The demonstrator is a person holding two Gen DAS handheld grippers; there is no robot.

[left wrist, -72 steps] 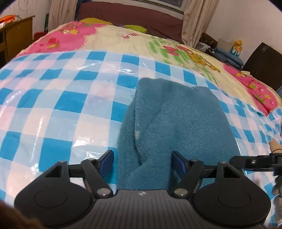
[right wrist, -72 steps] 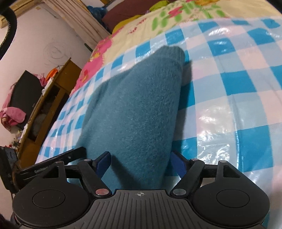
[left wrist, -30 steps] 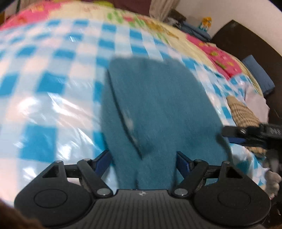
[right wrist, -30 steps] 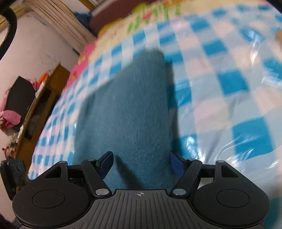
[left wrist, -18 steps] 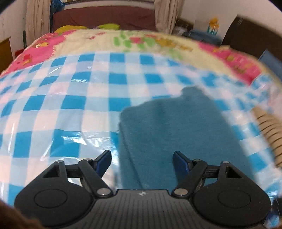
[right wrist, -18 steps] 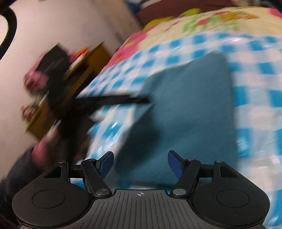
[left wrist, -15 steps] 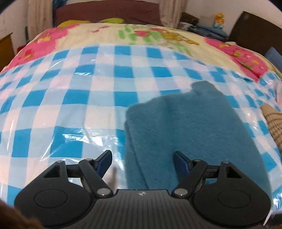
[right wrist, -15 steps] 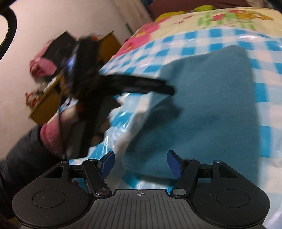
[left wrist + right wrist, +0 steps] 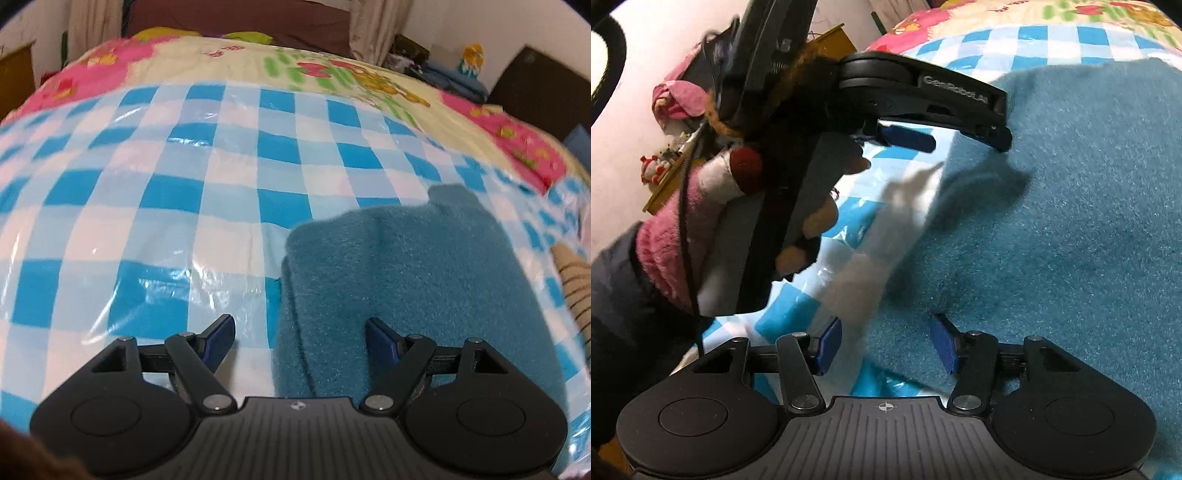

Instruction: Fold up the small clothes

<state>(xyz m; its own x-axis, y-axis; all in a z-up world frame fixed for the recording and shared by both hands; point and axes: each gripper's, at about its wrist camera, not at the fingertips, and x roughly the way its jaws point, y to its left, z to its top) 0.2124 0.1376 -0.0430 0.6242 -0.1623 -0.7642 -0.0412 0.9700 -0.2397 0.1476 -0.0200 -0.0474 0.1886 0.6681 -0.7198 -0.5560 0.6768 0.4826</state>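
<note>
A folded teal fleece garment (image 9: 417, 273) lies flat on the blue-and-white checked plastic sheet (image 9: 155, 206) that covers the bed. My left gripper (image 9: 300, 338) is open and empty, low at the garment's near left edge, with its right finger over the fleece. In the right wrist view the same garment (image 9: 1071, 221) fills the right side. My right gripper (image 9: 886, 343) is open and empty over the garment's near corner. The left gripper (image 9: 967, 136) also shows in that view, open, above the garment's left edge.
A striped beige cloth (image 9: 574, 280) lies at the right edge of the sheet. A flowered quilt (image 9: 332, 70) covers the far half of the bed. A wooden cabinet (image 9: 827, 40) stands beside the bed. The person's pink-sleeved hand (image 9: 701, 221) holds the left gripper.
Both grippers have pulled back from the garment and swung left. The garment now lies folded shorter than before. The left gripper has come into the right wrist view.
</note>
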